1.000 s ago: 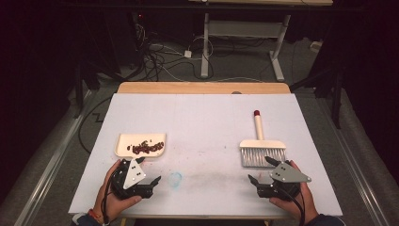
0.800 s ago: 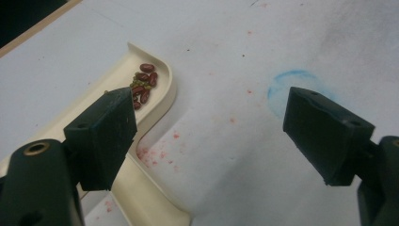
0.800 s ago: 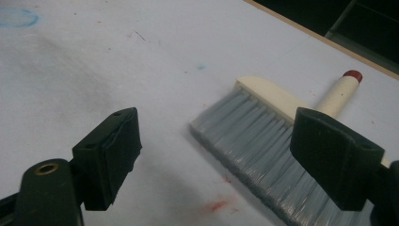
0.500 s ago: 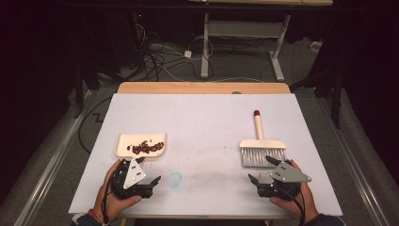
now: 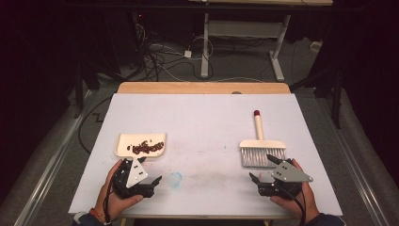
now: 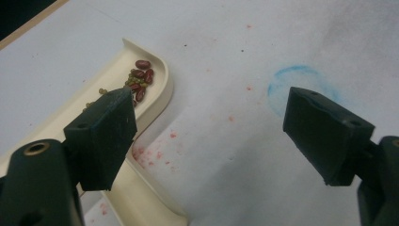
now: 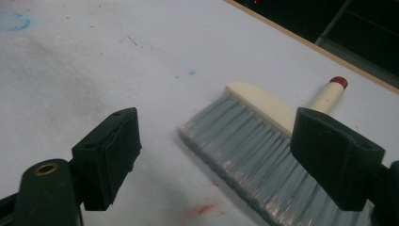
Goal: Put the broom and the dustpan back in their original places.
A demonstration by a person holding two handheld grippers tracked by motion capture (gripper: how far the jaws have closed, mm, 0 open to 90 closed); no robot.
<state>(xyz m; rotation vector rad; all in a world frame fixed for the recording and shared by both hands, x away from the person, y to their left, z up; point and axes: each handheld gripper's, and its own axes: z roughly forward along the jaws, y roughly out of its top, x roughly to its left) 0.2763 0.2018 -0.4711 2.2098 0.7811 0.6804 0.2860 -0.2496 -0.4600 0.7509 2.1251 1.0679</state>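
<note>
High view: left gripper (image 5: pixel 155 180) near front-left edge of tabletop (image 5: pixel 207 117), jaws spread wide, holding nothing. Cream dustpan (image 5: pixel 123 143) just beyond it, holding red beans (image 5: pixel 145 148) with some green ones. Right gripper (image 5: pixel 260 169) near front-right edge, jaws likewise wide apart, empty. Hand brush (image 5: pixel 261 149) just beyond it, grey bristles toward front edge, red-tipped handle toward far edge. Faint blue ring mark (image 5: pixel 175 179) between grippers.
</note>
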